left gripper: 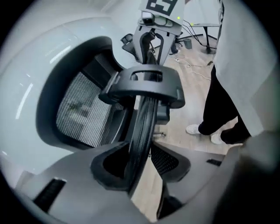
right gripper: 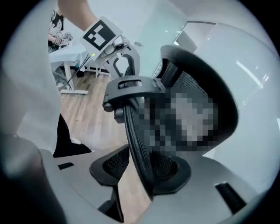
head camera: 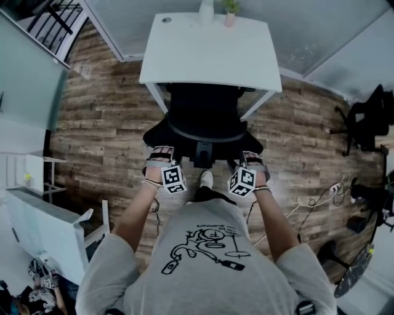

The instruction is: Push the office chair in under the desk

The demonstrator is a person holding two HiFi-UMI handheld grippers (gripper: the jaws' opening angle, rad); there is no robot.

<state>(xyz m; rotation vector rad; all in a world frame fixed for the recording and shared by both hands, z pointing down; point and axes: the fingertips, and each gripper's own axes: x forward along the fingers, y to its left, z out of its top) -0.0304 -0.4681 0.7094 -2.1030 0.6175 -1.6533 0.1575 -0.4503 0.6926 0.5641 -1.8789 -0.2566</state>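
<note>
Chair [head camera: 206, 117]: black, mesh-backed, upper centre of the head view, seat tucked under the white desk [head camera: 209, 52], backrest toward the person. Left gripper [head camera: 161, 152] and right gripper [head camera: 251, 157]: one at each side of the backrest, both released, with the jaws apart and the backrest rim [left gripper: 143, 127] running between them unclamped. Surroundings: plank floor [head camera: 104, 123], small pot [head camera: 229, 17] at the desk's far edge, second black chair [head camera: 369, 120] at the right edge.
</note>
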